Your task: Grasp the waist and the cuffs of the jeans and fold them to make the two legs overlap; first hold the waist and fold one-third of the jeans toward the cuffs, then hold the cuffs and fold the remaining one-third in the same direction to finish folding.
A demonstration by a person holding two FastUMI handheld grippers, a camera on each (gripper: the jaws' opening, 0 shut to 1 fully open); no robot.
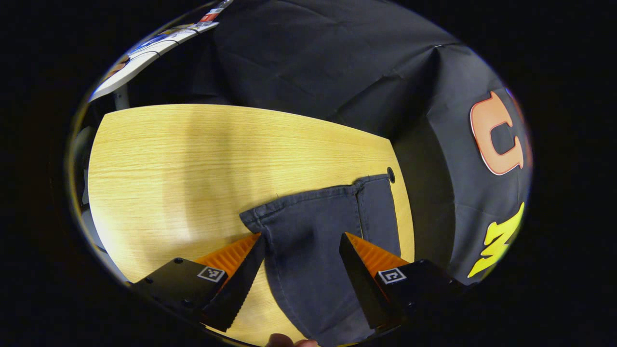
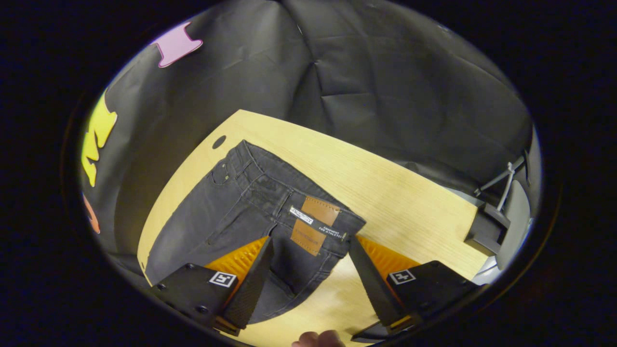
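Dark grey denim jeans (image 2: 241, 212) lie flat on the light wooden table (image 1: 193, 159). Left tongs (image 1: 301, 246) spread apart above the cuffs (image 1: 313, 202), gripping nothing. Right tongs (image 2: 308, 250) spread apart above the waist with its brown leather patch (image 2: 313, 224), gripping nothing. Fingertip (image 2: 318, 339) at the bottom edge of the right gripper view.

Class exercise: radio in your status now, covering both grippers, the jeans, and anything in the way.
Left gripper open over the cuffs. Right gripper open over the waist. Jeans flat on the table, ungrasped. Nothing obstructing.
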